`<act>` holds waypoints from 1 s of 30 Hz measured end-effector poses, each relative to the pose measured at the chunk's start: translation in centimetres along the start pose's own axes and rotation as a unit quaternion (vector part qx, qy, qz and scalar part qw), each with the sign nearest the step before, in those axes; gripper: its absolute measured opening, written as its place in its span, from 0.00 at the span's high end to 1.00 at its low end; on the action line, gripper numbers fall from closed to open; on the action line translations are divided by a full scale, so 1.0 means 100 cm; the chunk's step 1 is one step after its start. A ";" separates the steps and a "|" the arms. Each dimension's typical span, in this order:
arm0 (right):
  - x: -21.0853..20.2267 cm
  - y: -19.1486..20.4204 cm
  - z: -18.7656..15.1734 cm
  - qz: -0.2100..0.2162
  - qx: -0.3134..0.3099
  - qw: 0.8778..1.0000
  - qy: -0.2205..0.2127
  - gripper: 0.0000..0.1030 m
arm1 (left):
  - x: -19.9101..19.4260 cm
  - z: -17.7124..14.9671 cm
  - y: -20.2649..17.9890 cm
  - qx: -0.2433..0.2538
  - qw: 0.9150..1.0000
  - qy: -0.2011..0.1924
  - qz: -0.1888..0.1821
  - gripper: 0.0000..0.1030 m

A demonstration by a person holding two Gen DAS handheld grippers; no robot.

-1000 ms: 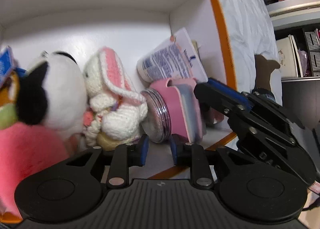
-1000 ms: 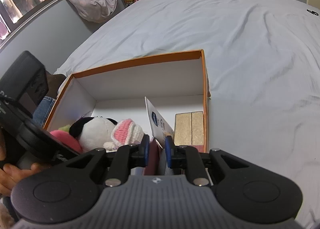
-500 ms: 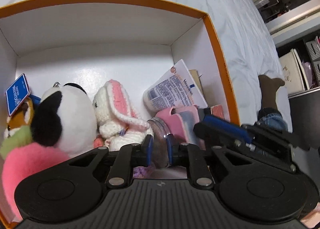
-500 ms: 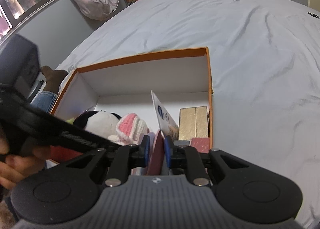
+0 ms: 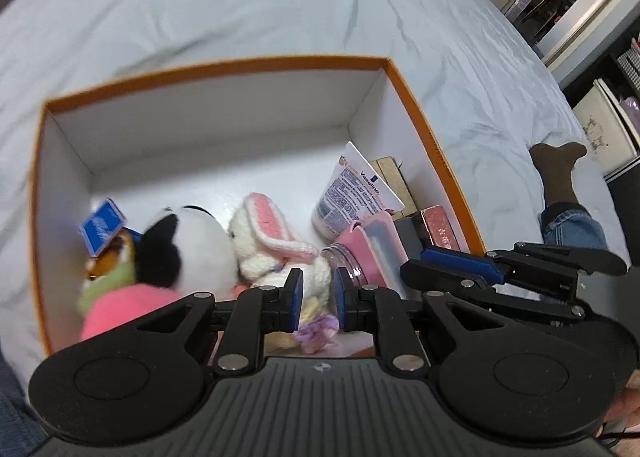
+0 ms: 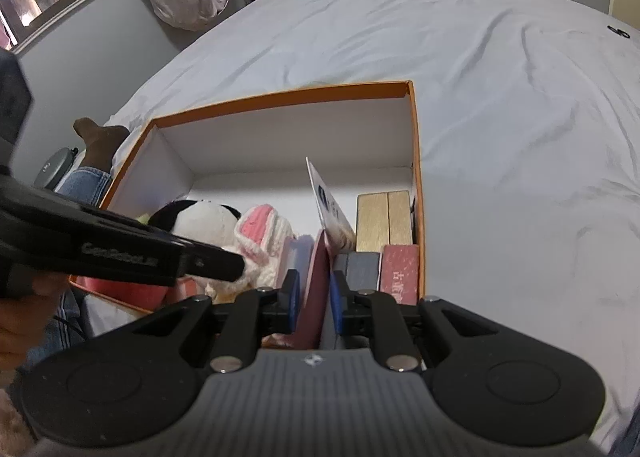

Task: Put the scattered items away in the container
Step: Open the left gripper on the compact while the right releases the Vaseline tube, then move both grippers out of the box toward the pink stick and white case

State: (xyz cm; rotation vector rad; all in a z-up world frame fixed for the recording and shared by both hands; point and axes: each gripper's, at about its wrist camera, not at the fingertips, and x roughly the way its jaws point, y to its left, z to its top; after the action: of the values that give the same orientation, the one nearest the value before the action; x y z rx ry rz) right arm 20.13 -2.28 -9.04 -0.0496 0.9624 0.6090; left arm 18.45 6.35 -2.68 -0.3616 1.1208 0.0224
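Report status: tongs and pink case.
Left tongs shut, empty, over orange box. Right tongs shut on pink case, at box's near edge. Plush toys crowd beside it.

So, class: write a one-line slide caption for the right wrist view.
Right gripper clamps a pink case over the orange box.

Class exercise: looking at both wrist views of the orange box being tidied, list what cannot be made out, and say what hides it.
- Right wrist view: lower part of the pink case, behind the right gripper.
- Left wrist view: bottom of the white bunny, behind the left gripper.
- Left wrist view: blue tag lettering, blurred.
- Right wrist view: orange box near wall, behind both grippers.
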 end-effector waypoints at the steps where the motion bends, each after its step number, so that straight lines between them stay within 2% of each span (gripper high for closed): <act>1: -0.001 0.002 -0.001 -0.003 -0.002 1.000 0.000 0.81 | -0.005 -0.002 0.000 0.002 1.000 -0.004 0.002 0.82; 6: -0.010 0.008 -0.006 -0.008 -0.005 1.000 -0.001 0.75 | -0.024 -0.014 0.002 0.002 1.000 -0.020 0.017 0.80; 10: -0.017 0.014 -0.010 -0.016 -0.013 1.000 -0.007 0.74 | -0.037 -0.025 0.001 0.009 0.999 -0.036 0.031 0.79; 18: -0.042 0.036 -0.025 -0.027 -0.032 0.999 -0.032 0.67 | -0.065 -0.056 0.010 0.007 0.998 -0.054 0.043 0.74; 23: -0.052 0.049 -0.038 -0.020 -0.036 0.998 -0.038 0.63 | -0.069 -0.080 0.026 -0.014 0.998 -0.030 0.044 0.73; 30: -0.037 0.064 -0.062 0.016 -0.021 1.000 -0.002 0.62 | -0.044 -0.109 0.055 -0.100 0.993 0.038 0.056 0.73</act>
State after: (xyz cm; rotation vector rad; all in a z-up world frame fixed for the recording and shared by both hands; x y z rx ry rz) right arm 10.63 -0.50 -8.35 -0.0702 0.9476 0.6583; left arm 5.88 9.02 -4.50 -0.4812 1.2167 0.2228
